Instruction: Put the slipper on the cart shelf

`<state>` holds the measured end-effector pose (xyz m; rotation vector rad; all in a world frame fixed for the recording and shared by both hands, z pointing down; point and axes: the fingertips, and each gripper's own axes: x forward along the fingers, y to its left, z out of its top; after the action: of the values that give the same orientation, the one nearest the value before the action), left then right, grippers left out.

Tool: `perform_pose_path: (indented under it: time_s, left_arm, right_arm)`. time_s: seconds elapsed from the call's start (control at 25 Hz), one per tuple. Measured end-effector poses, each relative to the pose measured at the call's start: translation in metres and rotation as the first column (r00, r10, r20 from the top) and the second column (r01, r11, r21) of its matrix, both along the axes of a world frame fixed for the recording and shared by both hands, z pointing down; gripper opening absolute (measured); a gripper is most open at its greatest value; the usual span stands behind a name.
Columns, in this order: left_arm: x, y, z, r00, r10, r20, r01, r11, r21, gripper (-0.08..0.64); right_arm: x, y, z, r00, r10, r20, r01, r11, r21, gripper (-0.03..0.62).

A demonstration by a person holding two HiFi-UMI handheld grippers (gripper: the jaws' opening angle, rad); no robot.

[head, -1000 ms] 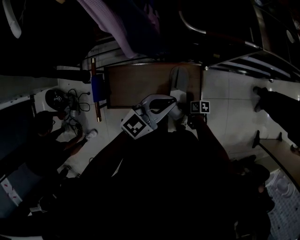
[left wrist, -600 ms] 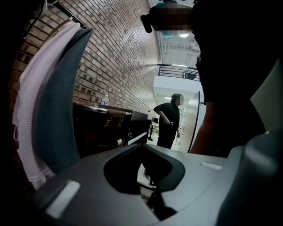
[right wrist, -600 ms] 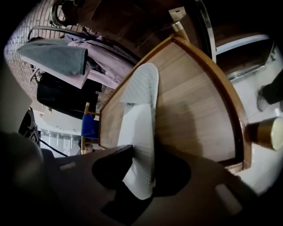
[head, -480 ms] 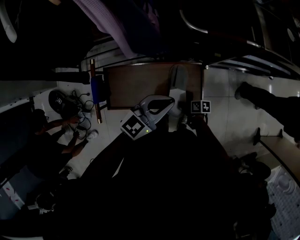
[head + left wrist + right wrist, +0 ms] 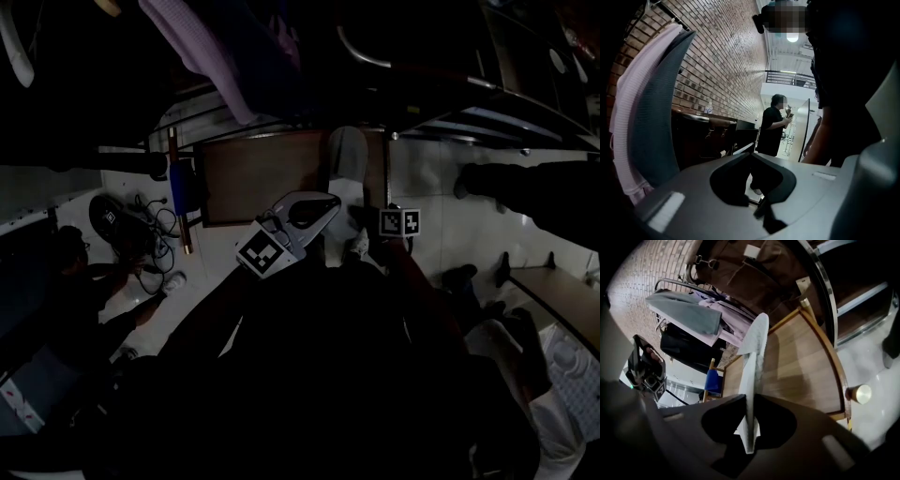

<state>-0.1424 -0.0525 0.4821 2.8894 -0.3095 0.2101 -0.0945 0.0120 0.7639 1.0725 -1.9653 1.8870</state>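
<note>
Your left gripper [image 5: 750,153] sits about level, aimed out across the room past a hanging garment [image 5: 642,108] and along a brick wall [image 5: 726,61]; its jaws are together with nothing between them; further right, the white slipper [image 5: 755,357] stands on edge over the right-hand part of the wooden cart shelf [image 5: 801,362], its near end pinched in your right gripper [image 5: 751,399]; that gripper tilts down toward the shelf; its jaws have just been closing, and the pads now press the slipper from both sides.
</note>
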Motion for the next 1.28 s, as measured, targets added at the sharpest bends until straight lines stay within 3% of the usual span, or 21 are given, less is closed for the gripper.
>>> perform_pose_path:
  time_s: [0.4,0.64,0.88,1.16,1.28]
  left_arm:
    - [0.017,0.020,-0.008,1.000,-0.008,-0.010,0.008,1.000,0.011,0.002]
    - [0.028,0.036,-0.023,1.000,-0.021,-0.022,0.022,0.999,0.048,0.002]
    - [0.043,0.045,-0.038,0.999,-0.033,-0.010,0.034,0.993,0.112,0.002]
    - [0.076,0.044,-0.067,0.998,-0.034,-0.047,0.040,0.990,0.137,0.002]
    - [0.092,0.045,-0.083,0.998,-0.026,-0.060,0.034,0.989,0.144,0.002]
  right_arm:
    - [0.010,0.008,-0.075,0.999,-0.013,0.033,0.008,0.986,0.164,0.063]
    - [0.024,0.003,-0.132,1.000,-0.020,0.018,0.013,0.948,0.317,0.063]
    - [0.059,-0.006,-0.210,0.995,0.027,-0.100,0.030,0.852,0.523,0.063]
    - [0.112,-0.017,-0.290,0.973,0.167,-0.161,-0.001,0.696,0.718,0.063]
    - [0.133,-0.015,-0.314,0.947,0.229,-0.225,0.034,0.626,0.779,0.063]
